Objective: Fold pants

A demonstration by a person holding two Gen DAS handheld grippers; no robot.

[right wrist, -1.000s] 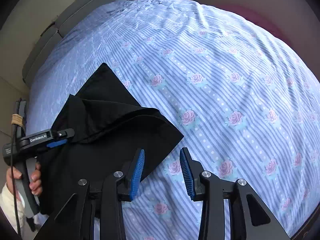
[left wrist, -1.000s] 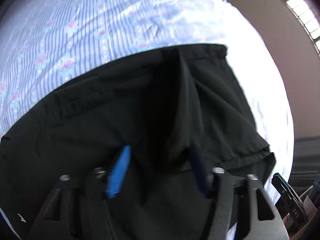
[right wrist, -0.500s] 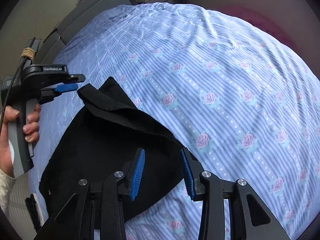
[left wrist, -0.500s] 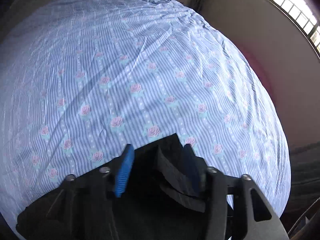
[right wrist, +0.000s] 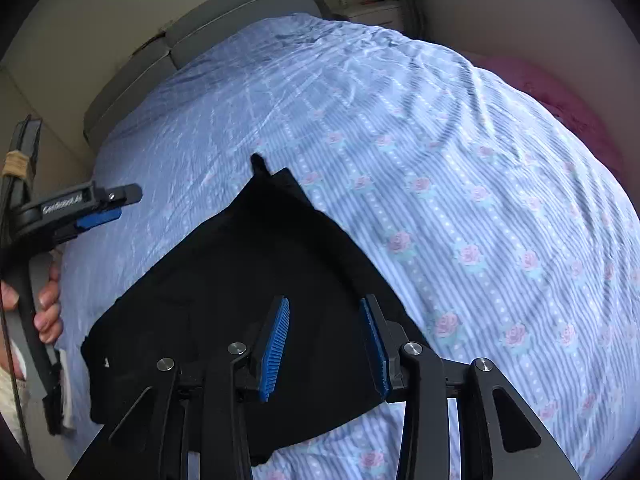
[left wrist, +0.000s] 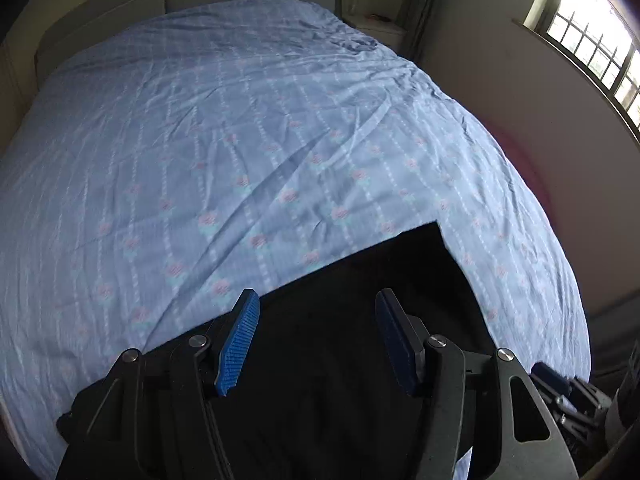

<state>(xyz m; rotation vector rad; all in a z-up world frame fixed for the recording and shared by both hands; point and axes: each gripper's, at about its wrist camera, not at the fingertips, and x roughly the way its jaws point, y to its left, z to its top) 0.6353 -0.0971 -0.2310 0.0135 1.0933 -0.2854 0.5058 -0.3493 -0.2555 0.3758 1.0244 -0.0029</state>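
Note:
The black pants [right wrist: 240, 280] lie folded flat on the bed near its front edge; they also show in the left wrist view [left wrist: 360, 300]. My left gripper [left wrist: 316, 336] is open and empty, held above the pants. It also shows in the right wrist view [right wrist: 104, 210], raised to the left of the pants and apart from them. My right gripper [right wrist: 326, 344] is open and empty above the near right part of the pants. A small tip of cloth [right wrist: 258, 162] sticks out at the pants' far corner.
The bed is covered by a blue striped sheet with pink roses [left wrist: 260, 140]. A grey headboard [right wrist: 224, 32] stands at the far end. A wall and window [left wrist: 592, 32] lie to the right. A pink rug [right wrist: 560, 92] lies beyond the bed's right side.
My left gripper lifted a flap of the pants, carried it over, released it and opened wide. The pants now lie flat. My right gripper moved over the pants.

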